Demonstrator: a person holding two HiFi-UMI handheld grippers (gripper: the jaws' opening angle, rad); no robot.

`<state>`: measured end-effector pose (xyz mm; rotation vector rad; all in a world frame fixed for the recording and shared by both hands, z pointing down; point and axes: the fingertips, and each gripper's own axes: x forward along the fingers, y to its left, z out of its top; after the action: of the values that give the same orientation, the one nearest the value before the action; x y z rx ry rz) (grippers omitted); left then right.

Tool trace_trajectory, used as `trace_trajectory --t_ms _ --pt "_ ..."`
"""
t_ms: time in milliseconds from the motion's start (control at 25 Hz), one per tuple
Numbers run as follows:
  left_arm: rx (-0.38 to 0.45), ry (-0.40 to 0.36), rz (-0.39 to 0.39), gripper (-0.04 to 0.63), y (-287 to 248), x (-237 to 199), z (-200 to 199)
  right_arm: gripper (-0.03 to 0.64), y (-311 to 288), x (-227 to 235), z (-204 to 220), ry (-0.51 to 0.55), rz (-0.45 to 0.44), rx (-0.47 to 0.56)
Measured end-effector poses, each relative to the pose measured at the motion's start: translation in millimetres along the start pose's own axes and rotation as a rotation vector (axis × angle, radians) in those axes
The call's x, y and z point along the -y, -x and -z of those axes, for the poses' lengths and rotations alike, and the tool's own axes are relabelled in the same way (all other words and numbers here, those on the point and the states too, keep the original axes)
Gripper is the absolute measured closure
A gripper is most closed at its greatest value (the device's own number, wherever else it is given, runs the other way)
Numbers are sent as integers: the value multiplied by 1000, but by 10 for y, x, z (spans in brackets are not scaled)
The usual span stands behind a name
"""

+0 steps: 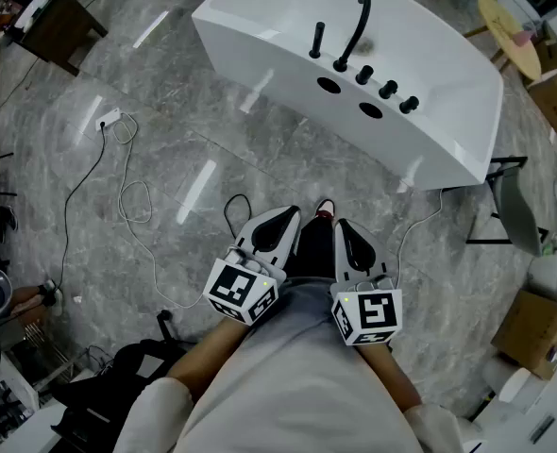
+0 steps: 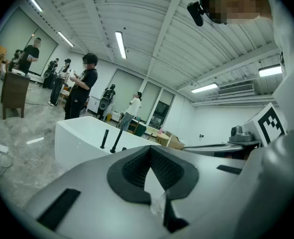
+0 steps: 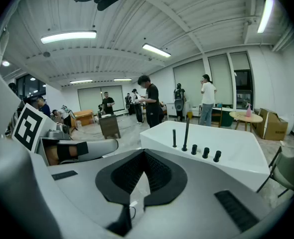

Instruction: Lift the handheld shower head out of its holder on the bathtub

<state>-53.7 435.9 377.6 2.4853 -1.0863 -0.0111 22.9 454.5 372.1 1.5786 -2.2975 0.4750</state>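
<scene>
Bathtub [image 1: 448, 149] sits well ahead of both grippers, floor between them. Left gripper [image 1: 283, 217] has its jaws pressed together on nothing. Right gripper [image 1: 345, 225], just beside it, is clamped tight too, with nothing between. Handheld shower head [image 1: 317, 41] stands upright in its holder on the tub deck, far beyond the tips, just left of the curved spout [image 1: 354, 26].

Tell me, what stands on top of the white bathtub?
A black handheld shower head, a tall curved spout and three knobs. How the shower head is seated is too small to see.
</scene>
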Motion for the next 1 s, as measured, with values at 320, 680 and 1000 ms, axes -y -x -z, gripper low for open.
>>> trace_trajectory --t_ms 320,680,1000 --pt "-5 28 -15 589 -122 -42 8 598 -34 97 -80 -1 -17 1" --pt "14 9 -32 589 -568 -83 -238 597 -318 377 -400 1 -88 55" --pt "39 -11 -49 589 -1179 -160 -568 597 -671 911 -789 -12 -103 105"
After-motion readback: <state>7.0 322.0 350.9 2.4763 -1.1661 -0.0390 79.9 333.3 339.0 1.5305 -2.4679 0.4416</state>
